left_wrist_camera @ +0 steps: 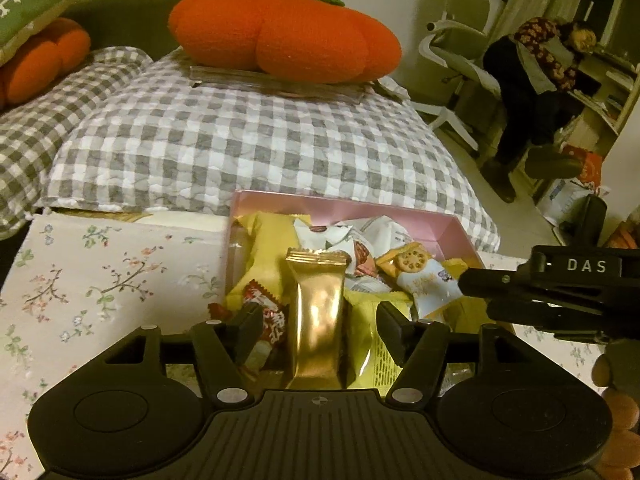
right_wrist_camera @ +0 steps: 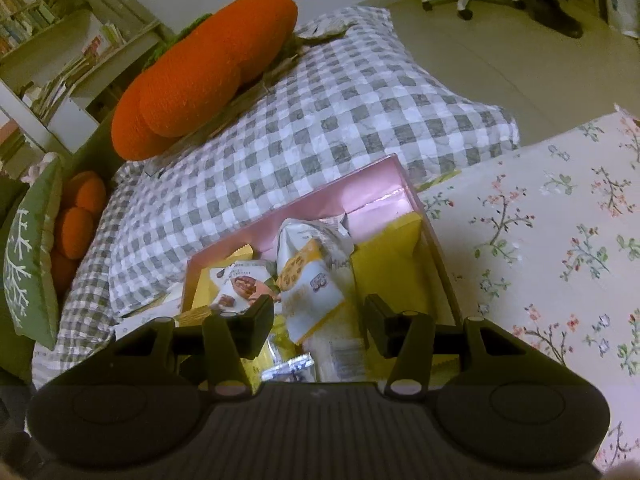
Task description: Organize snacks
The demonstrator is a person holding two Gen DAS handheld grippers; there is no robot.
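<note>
Gold snack pkt (left_wrist_camera: 316, 316) upright, lengthwise fwd.

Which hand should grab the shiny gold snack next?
Probably the left. The gold snack stands between the open pads of the left tool. The right tool hovers over other packets in the pink box.

Pink box (left_wrist_camera: 440, 222), gold packet (left_wrist_camera: 318, 316)
</note>
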